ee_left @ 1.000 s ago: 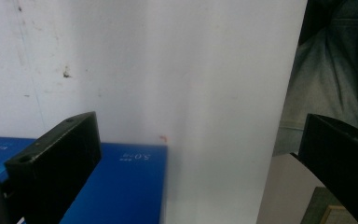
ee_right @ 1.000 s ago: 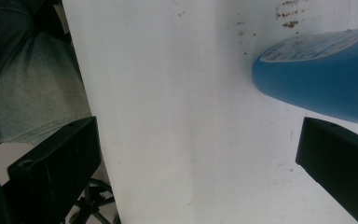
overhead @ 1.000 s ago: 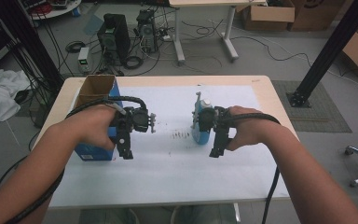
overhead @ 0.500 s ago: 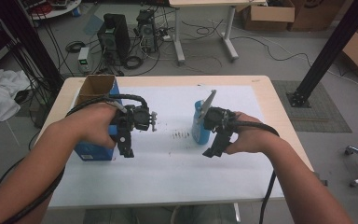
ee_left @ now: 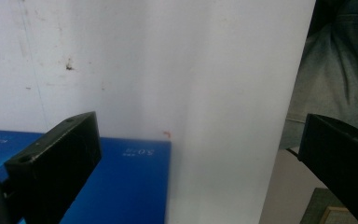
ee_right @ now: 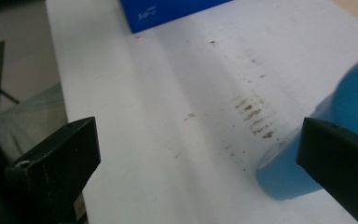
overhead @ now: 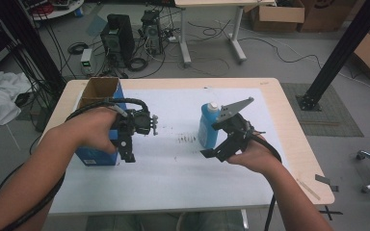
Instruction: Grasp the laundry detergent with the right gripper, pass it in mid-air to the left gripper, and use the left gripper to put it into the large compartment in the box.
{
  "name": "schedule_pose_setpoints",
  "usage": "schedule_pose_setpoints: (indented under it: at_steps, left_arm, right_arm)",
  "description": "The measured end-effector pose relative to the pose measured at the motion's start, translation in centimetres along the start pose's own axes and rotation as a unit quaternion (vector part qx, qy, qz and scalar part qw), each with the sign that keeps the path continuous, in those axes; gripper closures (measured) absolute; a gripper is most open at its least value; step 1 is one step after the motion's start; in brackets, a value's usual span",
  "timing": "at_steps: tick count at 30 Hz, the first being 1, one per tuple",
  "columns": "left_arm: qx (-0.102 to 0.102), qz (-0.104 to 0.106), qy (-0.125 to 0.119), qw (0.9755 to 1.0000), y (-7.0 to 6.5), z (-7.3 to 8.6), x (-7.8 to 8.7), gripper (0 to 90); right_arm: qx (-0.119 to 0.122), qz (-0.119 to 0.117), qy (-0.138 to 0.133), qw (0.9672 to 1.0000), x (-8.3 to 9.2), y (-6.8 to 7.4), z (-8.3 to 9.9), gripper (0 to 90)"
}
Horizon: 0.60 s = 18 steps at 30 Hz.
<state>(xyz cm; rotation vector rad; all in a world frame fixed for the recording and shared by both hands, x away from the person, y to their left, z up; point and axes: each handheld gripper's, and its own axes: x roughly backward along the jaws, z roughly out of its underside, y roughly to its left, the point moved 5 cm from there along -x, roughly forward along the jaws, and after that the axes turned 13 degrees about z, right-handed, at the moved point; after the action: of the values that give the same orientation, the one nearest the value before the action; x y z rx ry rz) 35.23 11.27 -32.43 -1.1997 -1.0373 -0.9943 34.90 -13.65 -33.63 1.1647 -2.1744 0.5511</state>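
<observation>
Holding both tools low over the worktop, you have nothing grasped yet, so the work looks barely begun. Your right hand-held gripper, at about 5 o'clock from the worktop's middle, has its jaws spread wide and is tipped on its side just beside the blue bottle; in the right gripper view the bottle's base sits next to one jaw, not between the two. Your left hand-held gripper, at about 8 o'clock, is also spread wide, pointing down just beside the blue box. The bottle stands upright near the middle, slightly toward 3 o'clock. Closing on the bottle seems the step that is left; where it goes after I cannot tell.
</observation>
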Motion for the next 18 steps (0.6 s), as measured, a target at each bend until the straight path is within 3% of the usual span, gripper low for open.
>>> schedule_pose_setpoints:
  at_steps: [1, 2, 5, 7, 10, 11, 12, 14, 15, 16, 17, 18]
  left_arm:
    - [0.000, 0.000, 0.000, 1.0000, 0.0, 0.0, 0.0, 0.0]
    - [0.000, 0.001, -0.002, 1.0000, 0.0, -0.1, -0.1, 0.0]
    - [-0.002, -0.002, 0.000, 1.0000, 0.2, -0.1, -0.1, 0.0]
    - [0.000, -0.001, 0.000, 1.0000, 0.2, -0.1, -0.1, 0.1]
    - [0.003, -0.003, -0.001, 1.0000, 0.3, 0.0, -0.1, 0.1]
    - [0.003, -0.003, -0.001, 1.0000, 0.3, 0.0, -0.1, 0.0]
    - [0.003, -0.004, 0.000, 1.0000, 0.4, 0.0, 0.0, 0.0]
    - [0.002, -0.005, -0.003, 1.0000, 0.4, 0.0, 0.0, 0.0]
    - [0.002, -0.005, -0.003, 1.0000, 0.4, 0.0, 0.0, 0.1]
    - [0.002, -0.003, -0.005, 1.0000, 0.4, 0.1, -0.1, 0.0]
    - [0.002, -0.003, -0.005, 1.0000, 0.4, 0.1, -0.1, 0.1]
    - [0.001, -0.004, -0.002, 1.0000, 0.4, 0.1, 0.0, 0.0]
  right_arm:
    - [0.000, 0.000, 0.000, 1.0000, 0.0, 0.0, 0.0, 0.0]
    - [-0.021, 0.028, -0.011, 0.9993, 0.0, -0.1, 0.4, 0.0]
    - [-0.062, 0.060, -0.031, 0.9958, 0.1, -0.5, 1.0, 0.0]
    - [-0.070, 0.062, -0.037, 0.9950, 0.2, -0.6, 1.2, 0.0]
    - [-0.105, 0.100, -0.054, 0.9880, 0.3, -0.9, 2.4, 0.0]
    - [-0.105, 0.100, -0.054, 0.9880, 0.3, -0.9, 2.4, 0.0]
    - [-0.127, 0.108, -0.059, 0.9843, 0.4, -1.0, 2.9, 0.0]
    - [-0.144, 0.143, -0.056, 0.9776, 0.4, -1.2, 3.4, 0.0]
    - [-0.144, 0.143, -0.056, 0.9776, 0.4, -1.2, 3.4, 0.0]
    - [-0.162, 0.165, -0.061, 0.9711, 0.5, -1.2, 3.8, 0.0]
    - [-0.162, 0.165, -0.061, 0.9711, 0.5, -1.2, 3.8, 0.0]
    - [-0.175, 0.180, -0.065, 0.9659, 0.4, -1.0, 4.2, 0.0]
